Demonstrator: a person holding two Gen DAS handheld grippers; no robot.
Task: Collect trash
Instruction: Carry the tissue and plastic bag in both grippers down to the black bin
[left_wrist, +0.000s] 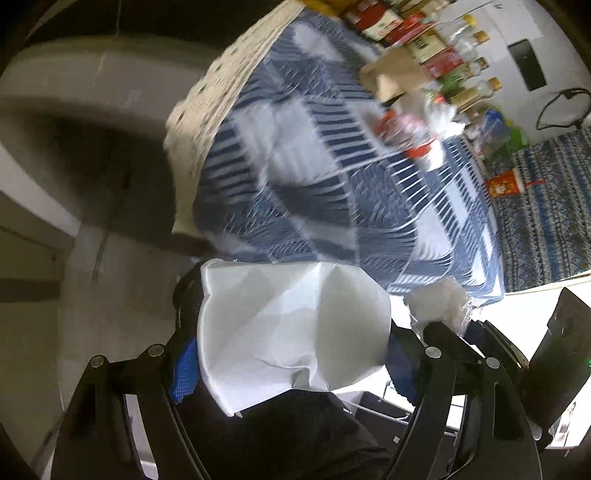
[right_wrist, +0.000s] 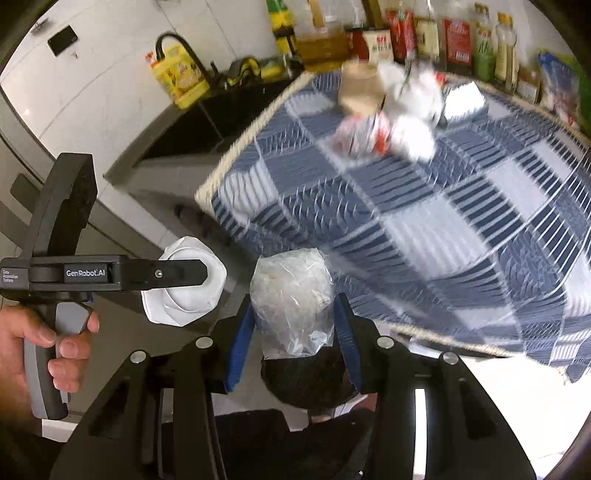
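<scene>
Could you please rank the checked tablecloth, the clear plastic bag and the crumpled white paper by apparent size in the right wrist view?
1. Checked tablecloth
2. Clear plastic bag, nearest the camera
3. Crumpled white paper, slightly smaller and partly hidden

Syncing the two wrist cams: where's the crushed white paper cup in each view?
Left wrist: the white paper cup fills the lower centre, clamped between the left gripper's fingers.
Right wrist: the same cup sits left of centre, at the tip of the left gripper seen side-on, beside the plastic bag that the right gripper holds.
Shared landmark: the blue-and-white checked tablecloth, with a trash pile at its far end.
</scene>
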